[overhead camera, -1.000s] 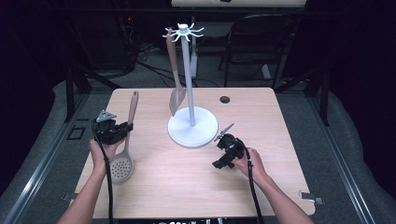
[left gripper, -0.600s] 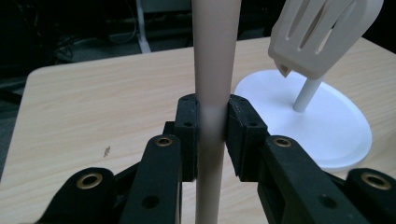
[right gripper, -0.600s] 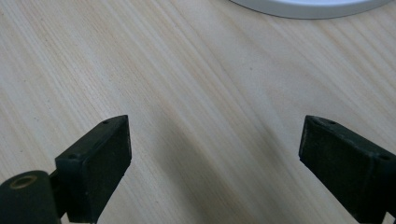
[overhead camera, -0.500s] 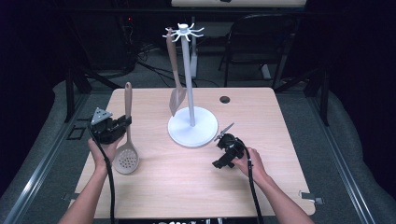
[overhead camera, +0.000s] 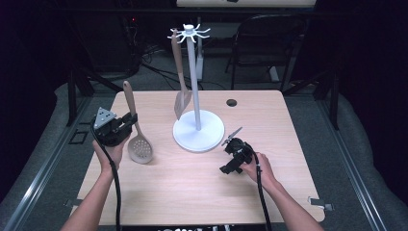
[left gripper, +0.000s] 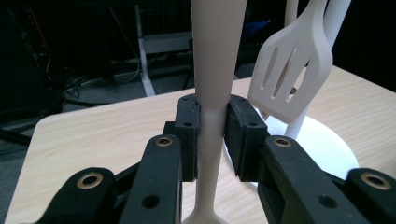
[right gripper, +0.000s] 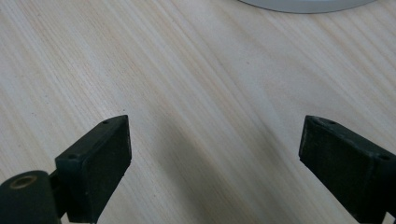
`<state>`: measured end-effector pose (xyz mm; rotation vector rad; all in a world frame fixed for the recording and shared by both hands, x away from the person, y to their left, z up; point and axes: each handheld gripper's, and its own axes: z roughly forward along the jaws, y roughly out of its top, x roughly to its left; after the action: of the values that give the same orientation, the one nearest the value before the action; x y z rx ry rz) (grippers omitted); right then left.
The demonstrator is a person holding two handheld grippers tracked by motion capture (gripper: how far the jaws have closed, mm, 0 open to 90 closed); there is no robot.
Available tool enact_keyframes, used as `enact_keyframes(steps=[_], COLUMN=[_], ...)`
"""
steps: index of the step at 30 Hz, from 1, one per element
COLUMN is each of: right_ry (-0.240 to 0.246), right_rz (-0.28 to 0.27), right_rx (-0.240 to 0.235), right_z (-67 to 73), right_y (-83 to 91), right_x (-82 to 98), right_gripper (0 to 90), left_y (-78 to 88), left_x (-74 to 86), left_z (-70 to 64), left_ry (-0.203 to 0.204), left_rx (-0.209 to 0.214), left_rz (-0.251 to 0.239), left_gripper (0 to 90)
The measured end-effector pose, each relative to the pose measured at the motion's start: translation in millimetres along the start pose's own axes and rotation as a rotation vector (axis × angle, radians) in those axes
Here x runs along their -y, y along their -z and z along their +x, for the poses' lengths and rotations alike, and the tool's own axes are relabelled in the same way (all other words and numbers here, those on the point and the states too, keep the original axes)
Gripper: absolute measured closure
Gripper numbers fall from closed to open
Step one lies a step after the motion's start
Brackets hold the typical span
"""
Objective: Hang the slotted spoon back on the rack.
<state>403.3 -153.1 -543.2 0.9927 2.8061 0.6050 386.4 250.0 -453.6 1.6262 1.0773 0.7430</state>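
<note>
- Since the earlier frames, the beige plastic slotted spoon (overhead camera: 136, 130) is being tipped up from lying flat, its handle now rising toward upright while its perforated bowl is resting low over the light wooden tabletop (overhead camera: 192, 192).
- Standing behind the middle of it is the white utensil stand with a round base (overhead camera: 198, 130), a beige slotted spatula (overhead camera: 180, 91) hanging from one hook.
- At the near left edge, the left tongs (overhead camera: 129, 121) are gripping the spoon handle (left gripper: 214, 93), pads pressing both sides.
- Near the stand's base, the right tongs (right gripper: 215, 154) are gaping wide over bare wood, holding nothing.
</note>
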Motion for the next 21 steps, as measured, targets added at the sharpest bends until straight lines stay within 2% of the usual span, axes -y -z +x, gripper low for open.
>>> enact_keyframes(steps=[2,10,16,21], right_ry=[-0.012,-0.006,-0.011,-0.012], right_rz=[-0.014,0.000,0.001,-0.002], right_rx=[-0.008,-0.001,-0.002,-0.003], right_z=[-0.1,-0.7,-1.0,-1.1], right_y=[-0.1,0.3,0.1,0.5], right_x=[1.1,2.0,2.5,3.2], right_gripper=[8.9,8.9,8.9,8.9], left_y=[-1.1,-7.2,-10.0,-14.4], left_x=[-3.7,-14.1,-23.4,-30.3], left_z=[-2.4,-7.3,-9.7,-11.0], left_ry=[-0.011,-0.032,-0.051,-0.073], left_rx=[0.004,0.019,0.025,0.034], left_rz=[-0.010,-0.025,-0.025,-0.006], left_gripper=[75.7,75.7,75.7,75.7])
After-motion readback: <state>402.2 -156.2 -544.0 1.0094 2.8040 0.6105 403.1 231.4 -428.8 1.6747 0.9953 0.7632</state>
